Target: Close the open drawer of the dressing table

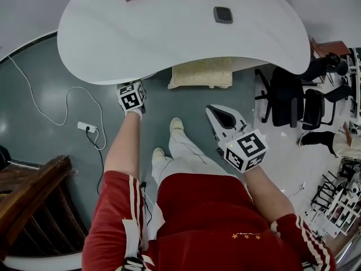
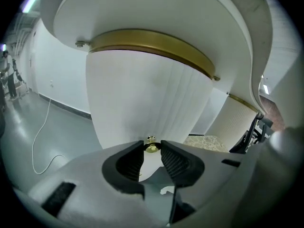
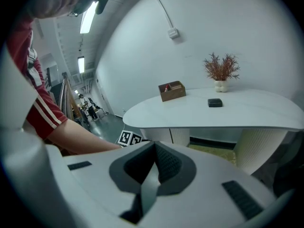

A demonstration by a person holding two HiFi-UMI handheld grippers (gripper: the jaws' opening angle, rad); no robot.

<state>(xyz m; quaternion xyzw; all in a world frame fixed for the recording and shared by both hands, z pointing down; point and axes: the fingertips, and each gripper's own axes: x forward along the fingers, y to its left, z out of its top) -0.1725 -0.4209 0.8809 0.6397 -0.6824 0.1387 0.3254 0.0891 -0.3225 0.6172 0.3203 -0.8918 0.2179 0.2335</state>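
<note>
The white dressing table [image 1: 169, 33] has a kidney-shaped top. Under it, in the left gripper view, stands a white fluted drawer front [image 2: 142, 94] with a gold band along its top. A small brass knob [image 2: 151, 140] sits low on that front. My left gripper [image 2: 152, 152] has its black pad tips on either side of the knob and against it. In the head view the left gripper [image 1: 131, 95] reaches under the table's near edge and its tips are hidden. My right gripper [image 1: 217, 116] hangs back above the floor, shut and holding nothing, its pads [image 3: 164, 160] meeting.
A wooden box [image 3: 172, 90], a small black object [image 1: 223, 14] and a vase of dried twigs [image 3: 221, 72] stand on the table top. A beige rug [image 1: 202, 73] lies beneath it. Black chairs [image 1: 293, 97] stand to the right, and a power strip with its cable [image 1: 86, 127] lies to the left.
</note>
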